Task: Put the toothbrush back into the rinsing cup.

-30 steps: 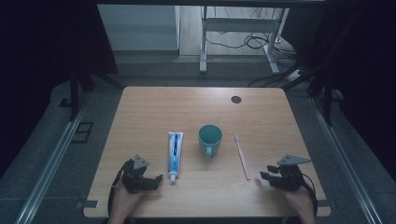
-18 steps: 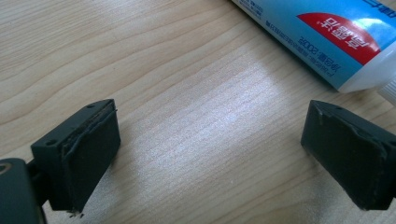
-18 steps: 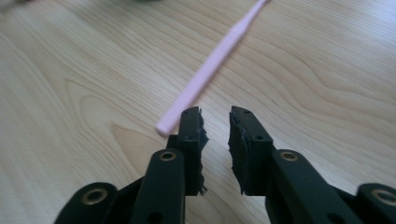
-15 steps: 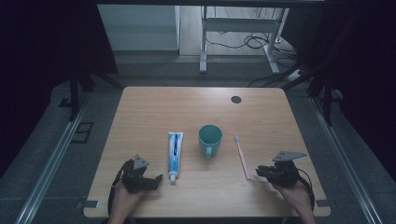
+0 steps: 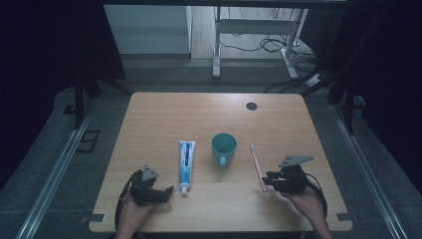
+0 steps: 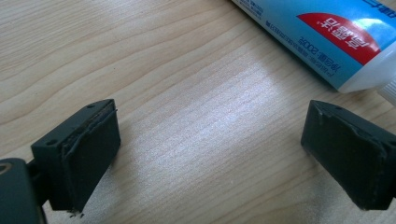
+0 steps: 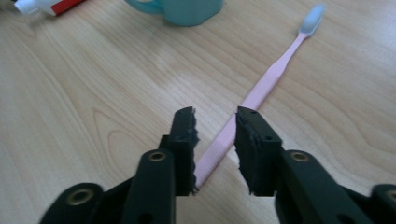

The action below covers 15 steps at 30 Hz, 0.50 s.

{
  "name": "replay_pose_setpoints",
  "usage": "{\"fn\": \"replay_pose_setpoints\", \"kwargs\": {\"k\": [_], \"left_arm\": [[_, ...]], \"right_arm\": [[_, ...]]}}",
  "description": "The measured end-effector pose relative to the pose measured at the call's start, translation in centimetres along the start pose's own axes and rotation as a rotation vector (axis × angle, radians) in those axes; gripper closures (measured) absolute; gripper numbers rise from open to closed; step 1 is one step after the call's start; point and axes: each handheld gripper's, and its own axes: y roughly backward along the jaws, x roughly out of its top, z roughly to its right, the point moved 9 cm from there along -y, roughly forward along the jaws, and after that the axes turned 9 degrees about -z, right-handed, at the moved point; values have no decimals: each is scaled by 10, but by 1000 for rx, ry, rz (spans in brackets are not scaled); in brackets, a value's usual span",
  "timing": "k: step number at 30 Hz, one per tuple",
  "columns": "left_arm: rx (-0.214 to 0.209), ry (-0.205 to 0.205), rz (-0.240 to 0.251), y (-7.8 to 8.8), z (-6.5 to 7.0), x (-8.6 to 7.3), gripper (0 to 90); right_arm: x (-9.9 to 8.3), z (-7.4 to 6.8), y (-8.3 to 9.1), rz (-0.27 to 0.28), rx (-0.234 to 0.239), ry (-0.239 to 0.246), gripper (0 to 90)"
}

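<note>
While right gripper (image 7: 215, 135) neared table's (image 5: 164, 109) front-right corner: jaws reopened slightly around pink toothbrush (image 7: 261, 86) handle.
Grip: not pinching yet.
Left gripper (image 6: 210, 154): spread, empty.

The left hand (image 5: 133, 209) lies at the table's (image 5: 199, 112) near edge, toward its left corner, and holds the left gripper (image 5: 166, 191) low over the wood. The jaws point toward the middle of the near edge and stand wide apart with bare wood between them. The right hand (image 5: 304, 201) is at the near edge toward the right corner. The right gripper (image 5: 268, 180) points left, and its jaws have just been opening; they stand narrowly parted, with a gap on each side of what lies between them.
</note>
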Motion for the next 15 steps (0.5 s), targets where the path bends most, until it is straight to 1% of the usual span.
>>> {"fn": "replay_pose_setpoints", "kwargs": {"k": [2, 3, 5, 7, 10, 13, 15], "left_arm": [[0, 0, 0, 0, 0, 0, 48], [-1, 0, 0, 0, 0, 0, 48], [0, 0, 0, 0, 0, 0, 48], [0, 1, 0, 0, 0, 0, 48], [0, 1, 0, 0, 0, 0, 48], [0, 1, 0, 0, 0, 0, 48], [0, 1, 0, 0, 0, 0, 48]], "right_arm": [[1, -1, 0, -1, 0, 3, 651], [2, -2, 0, 2, 0, 15, 651], [3, -3, -1, -16, 3, 19, 644], [5, -5, -2, -16, 13, 22, 616], [7, -7, -7, -21, -2, 27, 591], [8, -10, -14, -50, 7, 35, 616], [9, -12, -19, -55, 8, 38, 668]]}}
